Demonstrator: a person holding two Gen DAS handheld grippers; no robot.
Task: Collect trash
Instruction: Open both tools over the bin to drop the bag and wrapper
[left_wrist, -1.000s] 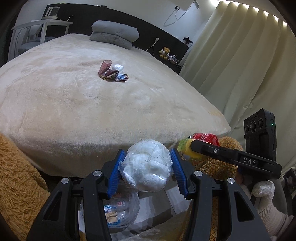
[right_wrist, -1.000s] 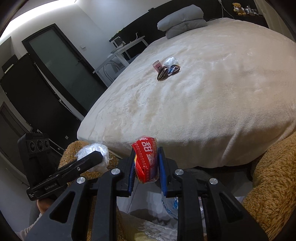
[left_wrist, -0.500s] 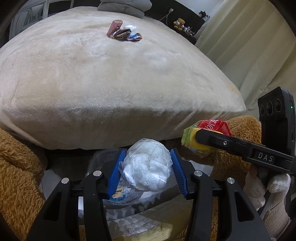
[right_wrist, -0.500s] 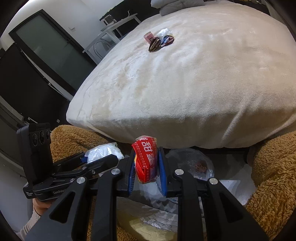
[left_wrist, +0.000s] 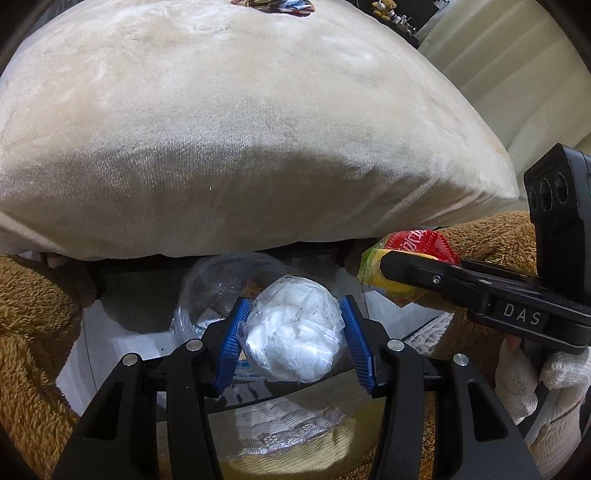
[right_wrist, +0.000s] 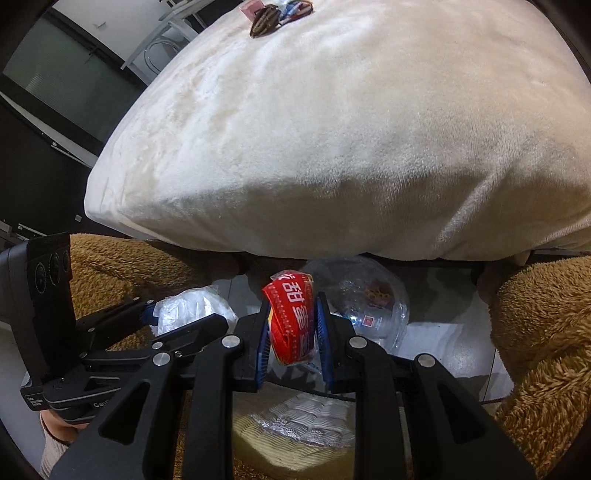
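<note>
Left gripper (left_wrist: 291, 341) clamps a bagged white wad (left_wrist: 293, 334), right gripper (right_wrist: 291, 328) pinches a red wrapper (right_wrist: 291, 317); the clear trash bag (right_wrist: 364, 301), at one o'clock, looks floppy-mouthed, so released pieces may miss.

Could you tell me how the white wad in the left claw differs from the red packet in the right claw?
The wad is round and bulky, white tissue in clear film; the packet is flat, red, with white print. The left claw stands wider around the wad; the right claw pinches the packet nearly shut. Both are gripped above the clear bag on the floor.
</note>
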